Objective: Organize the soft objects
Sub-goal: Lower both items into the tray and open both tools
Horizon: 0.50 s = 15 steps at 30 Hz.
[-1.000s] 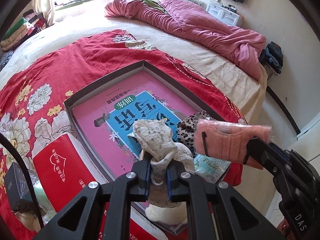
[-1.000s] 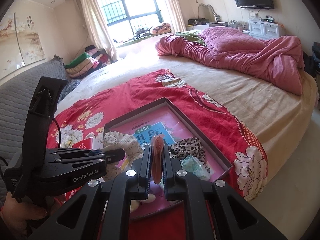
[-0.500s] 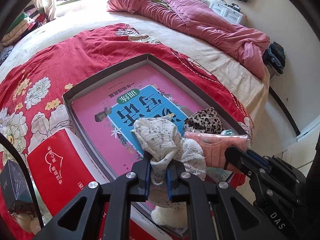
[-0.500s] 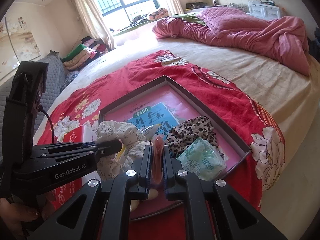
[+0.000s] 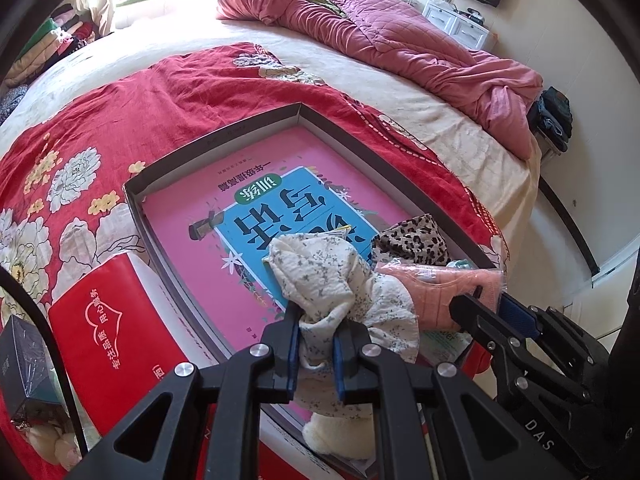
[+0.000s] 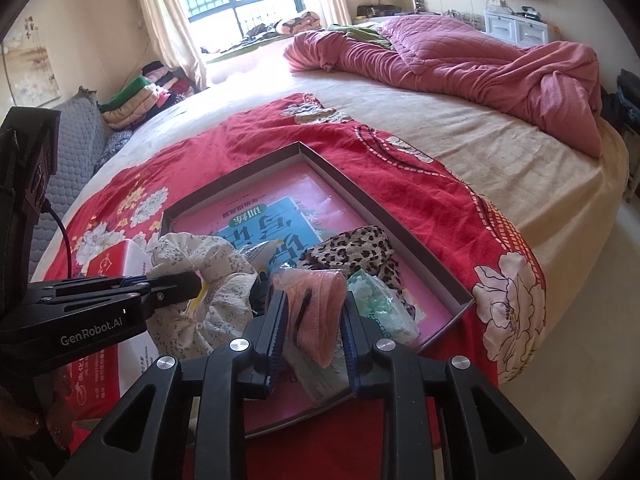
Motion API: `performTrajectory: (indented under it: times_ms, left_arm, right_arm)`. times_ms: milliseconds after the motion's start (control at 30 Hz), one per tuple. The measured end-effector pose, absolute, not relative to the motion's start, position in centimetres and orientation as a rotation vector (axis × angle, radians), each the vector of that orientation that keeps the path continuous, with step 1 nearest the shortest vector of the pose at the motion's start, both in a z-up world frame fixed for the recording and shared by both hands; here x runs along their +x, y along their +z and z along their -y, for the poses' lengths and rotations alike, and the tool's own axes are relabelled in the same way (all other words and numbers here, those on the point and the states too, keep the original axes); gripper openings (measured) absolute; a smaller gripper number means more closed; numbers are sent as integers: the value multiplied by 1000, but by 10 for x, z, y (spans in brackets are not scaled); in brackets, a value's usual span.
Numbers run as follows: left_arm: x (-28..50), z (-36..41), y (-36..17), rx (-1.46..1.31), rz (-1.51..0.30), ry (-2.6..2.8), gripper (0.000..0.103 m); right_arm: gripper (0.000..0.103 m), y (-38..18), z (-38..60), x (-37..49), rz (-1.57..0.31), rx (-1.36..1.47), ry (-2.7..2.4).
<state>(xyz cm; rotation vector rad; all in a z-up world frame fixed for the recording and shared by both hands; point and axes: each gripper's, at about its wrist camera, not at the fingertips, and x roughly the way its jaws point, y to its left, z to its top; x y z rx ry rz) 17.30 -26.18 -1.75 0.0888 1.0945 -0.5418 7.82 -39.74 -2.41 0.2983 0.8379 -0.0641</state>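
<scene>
Change: since the earlier frame the right hand-held gripper (image 6: 312, 330) came down into the shallow grey cardboard box (image 6: 384, 216) and its jaws are opening.
Right hand-held gripper: pink knitted cloth in clear wrap (image 6: 318, 312) lies loose between the jaws, long axis pointing away from them.
Left hand-held gripper (image 5: 316, 344): clamped on the cream flowered fabric scrunchie (image 5: 320, 276).
Around: leopard-print cloth (image 6: 352, 252) just beyond, on the red flowered bedspread (image 6: 280, 144).
</scene>
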Motion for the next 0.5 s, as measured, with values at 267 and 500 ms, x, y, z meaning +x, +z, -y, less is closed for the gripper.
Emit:
performTrajectory:
  times_ms: [267,500]
  left_arm:
    - [174,260,-18,72,-1102,-537,13]
    - [174,259,-20,65,-1118,-527,15]
  right_arm:
    - [35,-18,401,75,-826,258,-111]
    - [46,-14,407,70,-818,280,-134]
